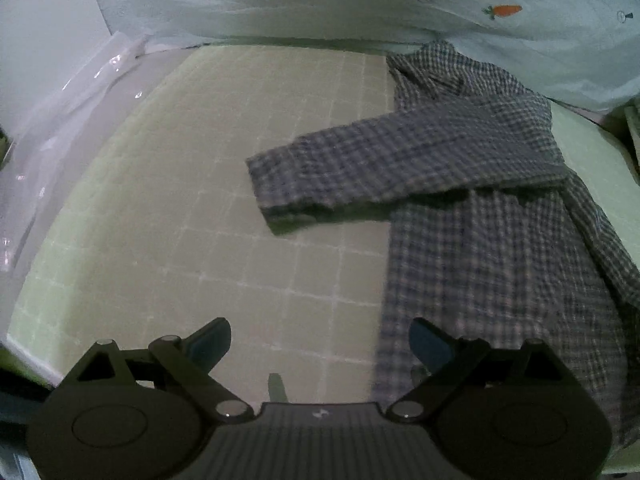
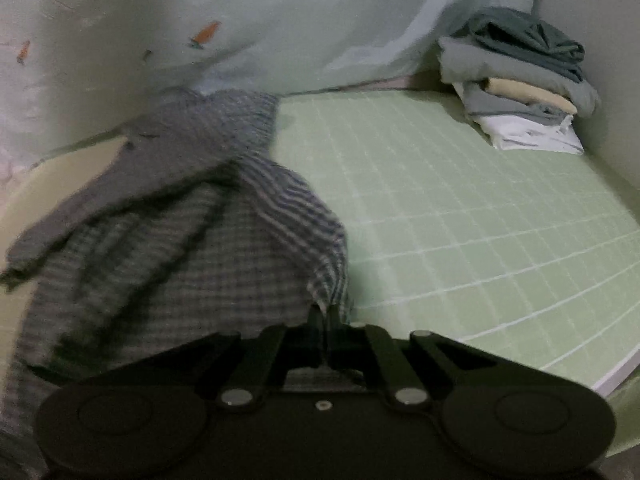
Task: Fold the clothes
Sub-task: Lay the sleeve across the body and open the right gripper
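- The left gripper (image 1: 320,350), nearest its own camera, has its jaws spread wide with nothing between them; its right finger hangs over the lower edge of the checked shirt (image 1: 492,248), its left finger over bare mat.
- The right gripper (image 2: 325,312) is closed tight on a bunched fold of the same shirt (image 2: 192,240), and the cloth rises from the mat to the pinch in a small peak.
- The green grid mat (image 1: 200,208) is the largest thing here, a pale green sheet ruled with white lines that carries everything else.
- A pale sheet with carrot prints (image 1: 360,4) hangs behind the mat and closes off the back.
- The shirt lies on the mat, collar toward the sheet, body stretched toward the grippers.
- One sleeve (image 1: 360,164) is folded across the chest, and its cuff reaches out onto bare mat on the left.
- A stack of folded clothes (image 2: 524,84), in grey, dark green, cream and white, sits in the far right corner of the mat, well apart from the shirt.
- Clear plastic film (image 1: 60,120) lies crumpled along the mat's left edge.
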The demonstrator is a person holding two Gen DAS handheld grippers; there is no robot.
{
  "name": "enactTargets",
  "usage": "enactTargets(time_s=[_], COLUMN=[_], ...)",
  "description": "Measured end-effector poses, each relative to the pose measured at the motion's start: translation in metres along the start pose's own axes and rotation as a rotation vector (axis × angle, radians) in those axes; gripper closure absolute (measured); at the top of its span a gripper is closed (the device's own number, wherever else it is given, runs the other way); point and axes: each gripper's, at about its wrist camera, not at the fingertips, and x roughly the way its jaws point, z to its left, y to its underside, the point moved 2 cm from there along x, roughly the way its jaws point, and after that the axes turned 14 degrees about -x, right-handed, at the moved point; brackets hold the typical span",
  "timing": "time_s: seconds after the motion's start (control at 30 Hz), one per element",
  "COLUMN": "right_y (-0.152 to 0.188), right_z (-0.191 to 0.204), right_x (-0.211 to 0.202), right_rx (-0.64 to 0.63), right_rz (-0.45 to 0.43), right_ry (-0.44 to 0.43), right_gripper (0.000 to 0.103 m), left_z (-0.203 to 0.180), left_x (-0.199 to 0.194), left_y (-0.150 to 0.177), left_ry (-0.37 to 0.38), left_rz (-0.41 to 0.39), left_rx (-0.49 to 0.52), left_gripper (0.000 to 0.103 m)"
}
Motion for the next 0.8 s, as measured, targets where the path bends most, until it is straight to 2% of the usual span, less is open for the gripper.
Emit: enactTargets(time_s=[0.2, 0.3, 0.47, 0.57, 0.6, 0.63, 0.7, 0.73, 0.8], right_y=[-0.009, -0.001, 0.013, 0.011, 0.008, 0.005, -0.002, -0.006, -0.011], right_z=[0.071, 0.099, 0.119, 0.122, 0.122, 0.122, 0.121, 0.12, 0.111], right_x=[-0.014, -0.003, 0.015, 0.017, 0.015, 0.014, 0.005, 0.002, -0.003], right_rx=[0.041, 0.097, 0.164, 0.185, 0.19, 0.192, 0.163, 0.157, 0.18], right_rz=[-0.031, -0.006, 0.055, 0.061, 0.06, 0.057, 0.027, 0.013, 0.001], right_ry=[-0.061, -0.084, -0.049, -0.03, -0.027, -0.022, -0.004, 0.012, 0.044], right_gripper=[0.101, 0.101, 0.097, 0.082, 0.07, 0.063, 0.059, 0.052, 0.049], left_z=[0.033, 0.049, 0.071, 0.075, 0.074, 0.071, 0.065, 0.061, 0.054], left_x=[0.007, 0.012, 0.026, 0.036, 0.039, 0.041, 0.045, 0.048, 0.053], left_y=[-0.031, -0.041, -0.057, -0.068, -0.071, -0.075, -0.081, -0.083, -0.085], left_ry=[0.037, 0.039, 0.031, 0.041, 0.047, 0.056, 0.071, 0.075, 0.084], left_rz=[-0.017, -0.021, -0.002, 0.023, 0.028, 0.029, 0.031, 0.034, 0.046], left_rx=[0.07, 0.106, 0.112, 0.095, 0.09, 0.088, 0.095, 0.099, 0.105], left_gripper=[0.008, 0.008, 0.008, 0.008, 0.008, 0.008, 0.008, 0.008, 0.008])
